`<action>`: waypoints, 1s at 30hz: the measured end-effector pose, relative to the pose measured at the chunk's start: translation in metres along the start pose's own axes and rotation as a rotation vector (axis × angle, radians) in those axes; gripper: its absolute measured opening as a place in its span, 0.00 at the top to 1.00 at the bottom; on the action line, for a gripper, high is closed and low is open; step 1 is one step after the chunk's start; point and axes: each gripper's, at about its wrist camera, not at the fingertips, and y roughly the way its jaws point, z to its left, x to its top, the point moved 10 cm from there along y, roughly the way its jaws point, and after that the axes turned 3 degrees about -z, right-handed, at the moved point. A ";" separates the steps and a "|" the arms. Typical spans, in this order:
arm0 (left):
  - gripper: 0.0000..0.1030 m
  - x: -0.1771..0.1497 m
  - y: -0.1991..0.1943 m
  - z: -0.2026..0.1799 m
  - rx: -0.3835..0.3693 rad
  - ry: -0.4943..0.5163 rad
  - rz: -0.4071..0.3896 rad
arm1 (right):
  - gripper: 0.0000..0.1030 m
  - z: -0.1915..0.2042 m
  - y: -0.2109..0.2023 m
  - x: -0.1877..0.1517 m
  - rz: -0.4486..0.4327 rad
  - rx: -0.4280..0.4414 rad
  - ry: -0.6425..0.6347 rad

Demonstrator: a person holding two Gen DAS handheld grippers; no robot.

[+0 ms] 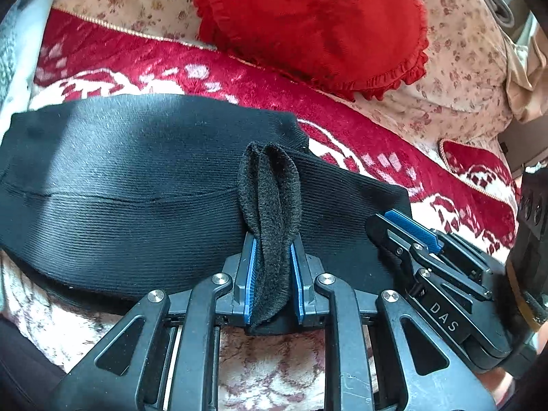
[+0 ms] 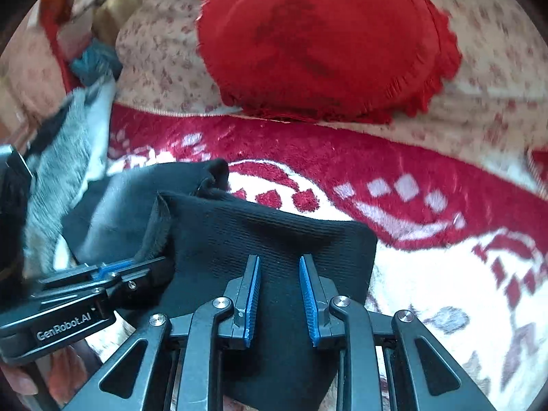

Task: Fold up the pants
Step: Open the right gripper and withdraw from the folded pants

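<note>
Black ribbed pants [image 1: 120, 178] lie across a red and white blanket [image 1: 376, 144]. My left gripper [image 1: 273, 239] is shut on a raised fold of the pants, whose fuzzy inner side bulges up between the blue pads. To its right, my right gripper [image 1: 404, 226] rests at the corner of the pants. In the right wrist view the pants [image 2: 274, 233] spread flat under my right gripper [image 2: 279, 258]. Its jaws stand apart and the pads do not press the cloth. The left gripper [image 2: 116, 269] shows at the left, holding the lifted edge.
A round red frilled cushion [image 1: 315, 24] lies behind the pants on a floral cover [image 1: 462, 61]. A grey fuzzy cloth [image 2: 58, 164] lies at the left end of the pants. More clutter sits at the far left and right edges.
</note>
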 end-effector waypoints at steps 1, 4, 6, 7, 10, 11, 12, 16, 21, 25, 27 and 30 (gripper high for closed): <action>0.84 0.000 -0.002 0.000 -0.001 0.000 0.000 | 0.78 0.001 -0.002 0.000 0.008 -0.009 -0.012; 0.82 -0.002 -0.008 0.002 0.007 0.004 0.002 | 0.78 0.005 -0.013 -0.001 0.024 -0.001 -0.016; 0.81 -0.003 -0.011 0.004 0.021 0.007 -0.007 | 0.78 0.007 -0.022 -0.002 0.006 0.000 -0.020; 0.81 -0.004 -0.011 0.006 0.026 0.008 -0.008 | 0.78 0.009 -0.024 -0.005 0.001 0.002 -0.022; 0.80 -0.006 -0.010 0.010 0.030 -0.007 -0.002 | 0.78 0.013 -0.014 -0.020 0.037 0.004 -0.037; 0.80 -0.007 -0.011 0.011 0.029 -0.010 -0.002 | 0.78 0.013 -0.009 -0.023 0.036 -0.008 -0.043; 0.80 -0.007 -0.012 0.011 0.030 -0.011 -0.002 | 0.78 0.013 -0.010 -0.023 0.030 -0.012 -0.047; 0.67 -0.008 -0.026 0.015 0.054 0.004 -0.021 | 0.78 0.018 -0.022 -0.017 0.021 -0.003 -0.045; 0.46 -0.010 -0.041 0.026 0.079 -0.001 -0.057 | 0.78 0.025 -0.034 -0.014 0.001 -0.012 -0.053; 0.43 -0.013 -0.050 0.038 0.104 -0.014 -0.082 | 0.78 0.031 -0.034 -0.018 0.002 -0.012 -0.055; 0.43 -0.015 -0.052 0.044 0.123 -0.014 -0.092 | 0.78 0.033 -0.025 -0.026 0.039 -0.009 -0.054; 0.43 -0.017 -0.055 0.053 0.158 -0.012 -0.102 | 0.78 0.036 -0.017 -0.033 0.061 -0.031 -0.066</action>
